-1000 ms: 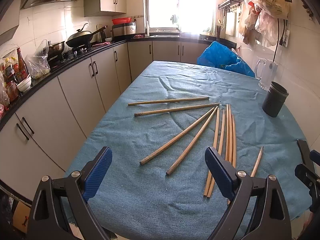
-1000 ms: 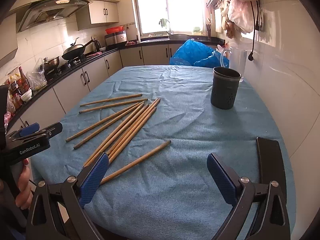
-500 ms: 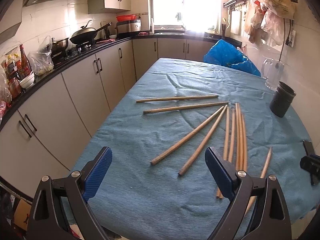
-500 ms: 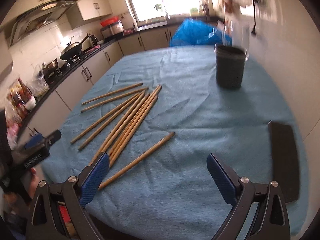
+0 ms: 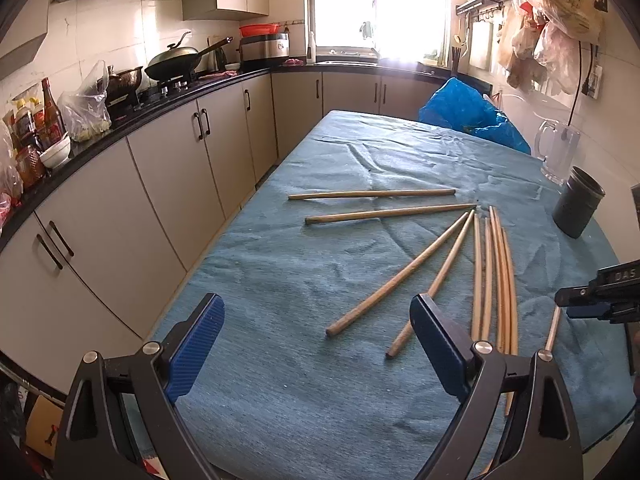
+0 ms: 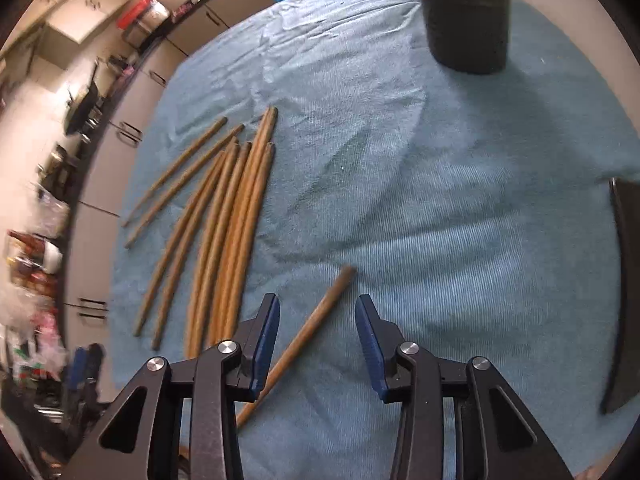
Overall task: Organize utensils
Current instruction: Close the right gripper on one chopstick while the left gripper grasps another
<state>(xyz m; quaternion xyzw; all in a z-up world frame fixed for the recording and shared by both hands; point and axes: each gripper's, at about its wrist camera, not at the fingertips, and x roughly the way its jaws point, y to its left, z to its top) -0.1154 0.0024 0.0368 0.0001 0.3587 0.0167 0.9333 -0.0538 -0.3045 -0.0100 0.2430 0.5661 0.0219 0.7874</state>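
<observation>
Several wooden chopsticks (image 5: 492, 272) lie fanned out on the blue cloth, also seen in the right wrist view (image 6: 232, 220). One chopstick (image 6: 332, 292) lies apart from the fan. My right gripper (image 6: 317, 312) points steeply down over it. Its jaws are closing with this chopstick between them, and the pads do not touch it. The left wrist view catches that gripper (image 5: 576, 300) at the right edge, above the same chopstick (image 5: 554, 328). My left gripper (image 5: 316, 344) hovers open above the near cloth with nothing held. A dark cup (image 6: 466, 20) stands upright at the far right.
The table (image 5: 320, 420) is covered by a blue cloth. A blue plastic bag (image 5: 472, 116) and a glass mug (image 5: 558, 152) sit at its far end. Cabinets and a counter with a wok (image 5: 176, 58) run along the left. A flat black object (image 6: 624, 280) lies at the right edge.
The right gripper tipped downward and came in over the lone chopstick, its jaws narrowing from wide open. The left gripper drifted slightly forward toward the fan.
</observation>
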